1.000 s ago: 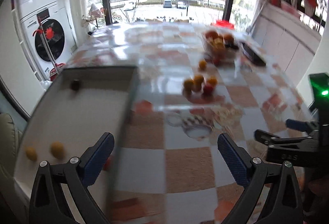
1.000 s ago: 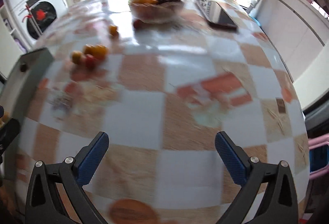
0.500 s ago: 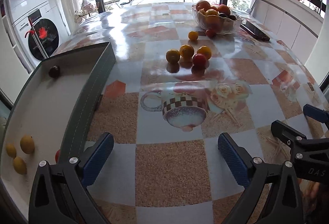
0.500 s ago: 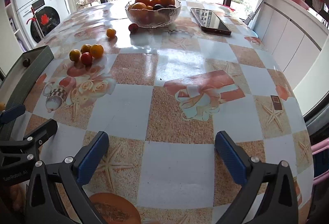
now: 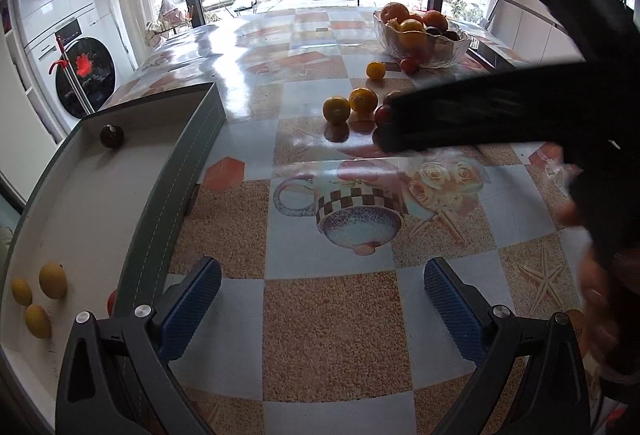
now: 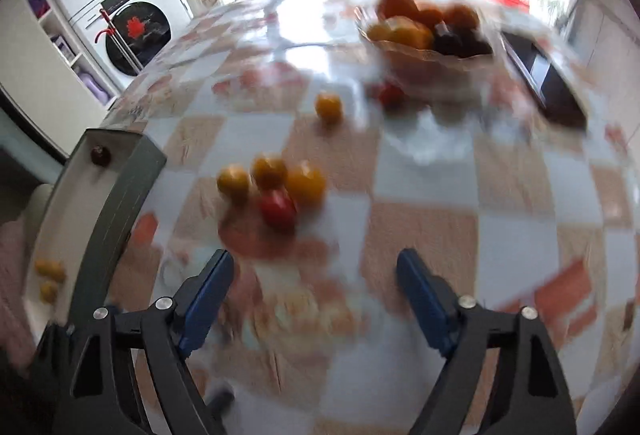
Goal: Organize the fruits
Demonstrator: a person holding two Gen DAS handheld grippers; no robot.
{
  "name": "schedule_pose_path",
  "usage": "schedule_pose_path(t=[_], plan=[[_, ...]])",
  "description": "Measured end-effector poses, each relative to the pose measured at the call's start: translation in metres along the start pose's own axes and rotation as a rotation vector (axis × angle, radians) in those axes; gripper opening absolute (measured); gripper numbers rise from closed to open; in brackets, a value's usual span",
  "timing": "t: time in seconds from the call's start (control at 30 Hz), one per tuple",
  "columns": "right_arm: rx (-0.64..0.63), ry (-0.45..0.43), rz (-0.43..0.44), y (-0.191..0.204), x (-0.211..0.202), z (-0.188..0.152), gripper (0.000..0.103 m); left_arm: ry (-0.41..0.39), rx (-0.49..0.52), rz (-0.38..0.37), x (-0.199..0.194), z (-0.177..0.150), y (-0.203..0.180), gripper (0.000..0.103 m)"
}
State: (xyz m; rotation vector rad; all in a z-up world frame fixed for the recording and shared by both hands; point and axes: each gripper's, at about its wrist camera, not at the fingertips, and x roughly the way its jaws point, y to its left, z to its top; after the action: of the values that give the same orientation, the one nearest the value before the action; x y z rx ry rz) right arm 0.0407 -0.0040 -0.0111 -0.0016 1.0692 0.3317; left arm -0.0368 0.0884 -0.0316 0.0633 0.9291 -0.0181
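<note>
The left gripper (image 5: 322, 299) is shown with its jaws spread wide and nothing between them, above a bare patch of the table (image 5: 336, 331). Just left of its left finger (image 5: 192, 305) the tray (image 5: 172, 187) is seen; three yellow fruits (image 5: 38, 299) lie in the tray's near corner and a dark fruit (image 5: 111, 136) in its far corner. A red fruit (image 5: 112, 302) is partly hidden behind the tray wall, beside the same finger.

The right gripper (image 6: 316, 295) is shown with its jaws apart and empty; they have just been closing somewhat, with nothing between them. This view is blurred, so details are given with caution. Just ahead of the fingertips a cluster (image 6: 272, 187) of three orange fruits and one red fruit is seen on the table. Farther ahead a single orange fruit (image 6: 329, 107) and a small red fruit (image 6: 390, 94) lie apart, the latter just beside the bowl (image 6: 430, 57). The bowl is heaped with orange and dark fruit. To the right of the bowl a phone (image 6: 544, 79) lies flat. The tray stands to the left of the right gripper.

In the left view the right gripper is seen as a dark blurred bar reaching in from the right and covering part of the cluster. A hand (image 5: 596, 299) is faintly visible at the right edge. A washing machine (image 5: 80, 75) stands beyond the tray.
</note>
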Motion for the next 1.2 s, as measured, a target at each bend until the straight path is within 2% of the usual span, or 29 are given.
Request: schedule_pose_path(t=[0.1,0.13,0.17,0.2,0.23,0.27,0.4,0.57,0.67,0.73,0.8,0.87,0.93,1.03,1.2], plan=[[-0.041,-0.005,-0.002,0.015,0.008,0.008,0.069,0.000,0.000,0.000,0.000,0.000,0.000,0.102],[-0.055,-0.010,-0.005,0.020,0.010,0.009,0.061,0.000,0.000,0.000,0.000,0.000,0.000,0.102],[-0.064,-0.013,-0.009,0.023,0.011,0.011,0.049,0.000,0.000,0.000,0.000,0.000,0.000,0.102],[-0.078,-0.015,-0.022,0.025,0.012,0.012,0.041,0.001,-0.001,-0.001,0.000,0.000,0.000,0.102],[-0.084,-0.019,-0.029,0.026,0.012,0.012,0.028,0.000,-0.001,-0.001,0.000,0.000,0.000,0.102],[-0.075,-0.020,-0.017,0.021,0.015,0.014,0.022,0.001,-0.001,-0.001,0.001,0.000,0.000,0.102],[-0.030,-0.027,0.023,0.005,0.005,0.008,0.022,0.001,-0.001,0.000,0.001,0.000,0.000,0.102],[0.012,-0.067,-0.008,-0.031,-0.027,-0.028,0.022,0.016,0.000,-0.003,0.001,0.004,-0.001,0.102],[0.074,-0.095,-0.021,-0.058,-0.047,-0.061,0.022,0.065,0.028,-0.050,0.011,0.022,-0.005,0.101],[0.112,-0.114,-0.036,-0.072,-0.058,-0.079,0.022,0.029,0.026,-0.020,0.010,0.044,-0.006,0.101],[0.158,-0.139,-0.032,-0.084,-0.067,-0.094,0.022,0.000,0.026,-0.025,0.011,0.060,-0.007,0.101],[0.201,-0.155,-0.018,-0.094,-0.073,-0.103,0.022,-0.016,0.028,-0.027,0.020,0.080,-0.010,0.092],[0.220,-0.163,-0.005,-0.098,-0.076,-0.108,0.022,0.007,0.050,-0.009,0.038,0.095,-0.013,0.078],[0.219,-0.172,-0.003,-0.099,-0.080,-0.112,0.022,0.040,0.068,0.009,0.059,0.099,-0.015,0.063],[0.211,-0.181,-0.005,-0.101,-0.081,-0.117,0.022,0.015,0.072,0.011,0.063,0.102,-0.015,0.063]])
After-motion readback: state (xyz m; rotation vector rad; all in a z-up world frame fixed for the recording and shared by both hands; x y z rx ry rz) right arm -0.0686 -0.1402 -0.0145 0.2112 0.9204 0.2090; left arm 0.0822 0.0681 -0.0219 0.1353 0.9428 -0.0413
